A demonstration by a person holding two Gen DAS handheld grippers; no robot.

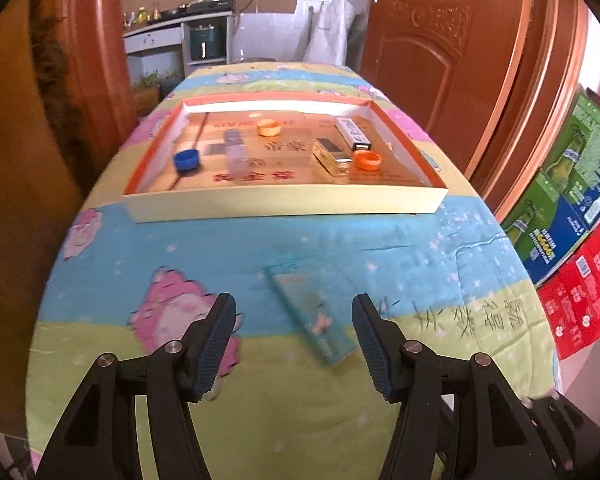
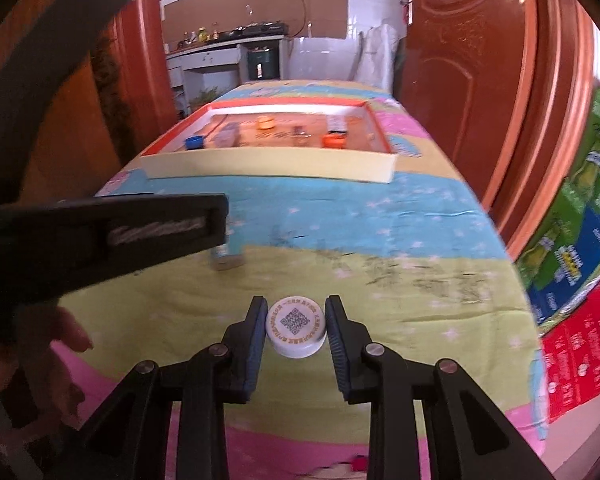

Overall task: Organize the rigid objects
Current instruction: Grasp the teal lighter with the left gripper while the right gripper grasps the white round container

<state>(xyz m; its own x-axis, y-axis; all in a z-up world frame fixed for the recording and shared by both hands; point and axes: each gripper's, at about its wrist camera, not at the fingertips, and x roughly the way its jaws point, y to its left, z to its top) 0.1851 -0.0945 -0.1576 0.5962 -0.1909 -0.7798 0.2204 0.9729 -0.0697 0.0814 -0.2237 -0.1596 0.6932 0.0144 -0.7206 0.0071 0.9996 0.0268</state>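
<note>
Clamped between the right gripper (image 2: 296,322) pads, a white cap (image 2: 296,328) is held at lower centre; the left gripper (image 1: 294,326) is spread wide above a teal box (image 1: 312,312), the tray (image 1: 284,200) beyond.

I saw my left gripper (image 1: 294,322) gaping above the teal box (image 1: 310,314), the tray (image 1: 288,202) lying beyond.

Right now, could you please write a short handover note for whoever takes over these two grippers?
Left gripper: open, empty, above the teal box lying on the tablecloth.
Right gripper: shut on the white cap.
Done: blue cap, yellow cap, orange cap, a clear container and two small boxes are in the tray.
Left: white cap and teal box go into the tray.
</note>
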